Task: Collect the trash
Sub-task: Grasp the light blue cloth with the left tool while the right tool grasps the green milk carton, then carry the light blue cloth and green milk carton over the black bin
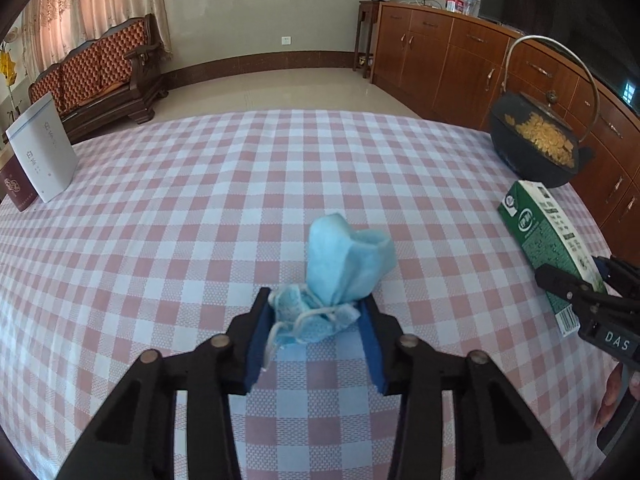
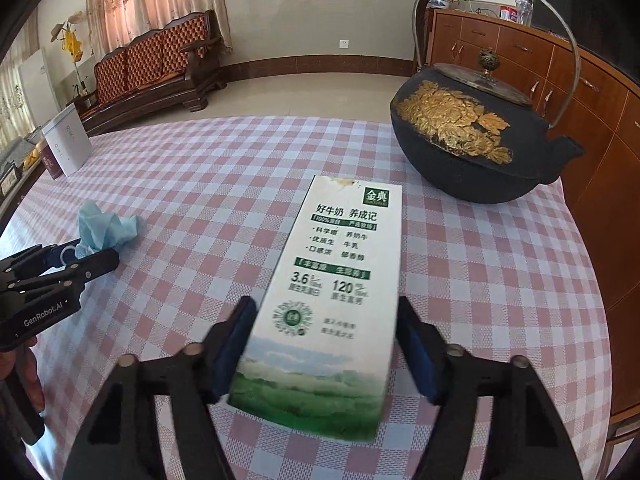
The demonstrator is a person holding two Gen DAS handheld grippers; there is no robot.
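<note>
A crumpled blue face mask [image 1: 340, 276] and a green-and-white milk carton [image 2: 332, 300] lie apart on checked cloth.

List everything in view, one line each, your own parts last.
face mask: one, light blue, crumpled, between the left claw's fingers
milk carton: one, white and green, between the right claw's fingers
teapot: one, black with gold leaves, far right of table
tablecloth: one, pink and white check, covers table
white box: one, white, upright, far left of table
dark red box: one, beside white box
sofa: one, dark wood, orange cushions, by curtain
cabinets: brown wood, along right wall
left claw: black, blue pads, closed on the mask
right claw: black, blue pads, around the carton
</note>
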